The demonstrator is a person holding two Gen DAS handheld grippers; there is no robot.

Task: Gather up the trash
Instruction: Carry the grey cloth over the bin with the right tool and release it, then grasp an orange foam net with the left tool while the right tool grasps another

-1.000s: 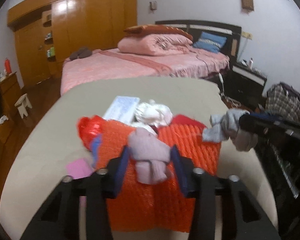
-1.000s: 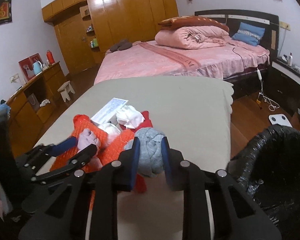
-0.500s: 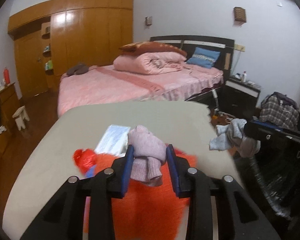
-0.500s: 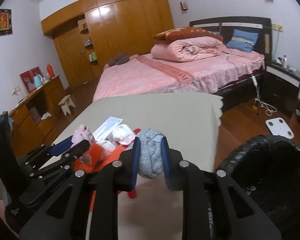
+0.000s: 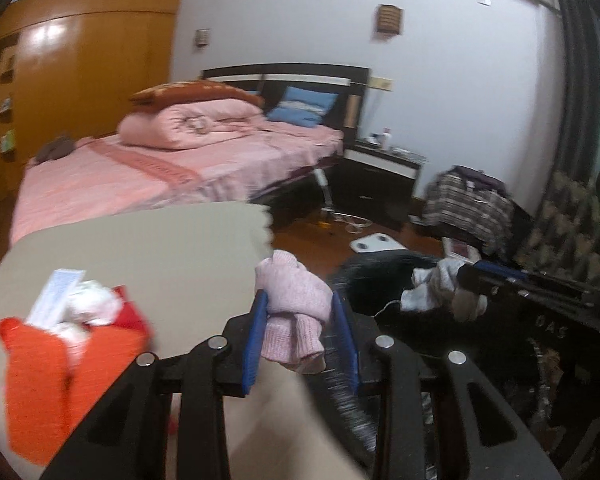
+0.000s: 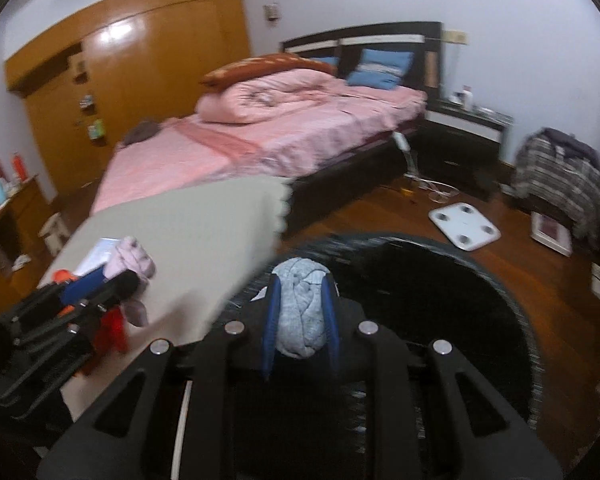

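Far left on the beige cloth-covered bench [image 5: 148, 248] sits the orange mesh-textured bag [image 5: 40, 384], with a white flat paper packet [image 5: 56, 296] and some crumpled white tissue wads [image 5: 94, 308] piled on top of it. Next over, the left hand-held gripper [image 5: 300, 332] has its blue pads squeezed onto a bundled pink knit sock [image 5: 294, 308]; its jaws have just been closing in on it, so they're only a narrow bit apart with the sock lifted clear of the bench, right around the bench's edge. Right of that is the black plastic-lined trash bin [image 6: 460, 300] on the wooden floor, just beside the bench. The right hand-held gripper [image 6: 300, 316] is clamped on a rolled-up grey knit sock [image 6: 302, 312], jaws barely apart, and that sock hangs over the bin's open mouth. From the left wrist view the grey sock looks floppy and blurred. Pink-covered bed [image 6: 292, 132] sits behind it all.
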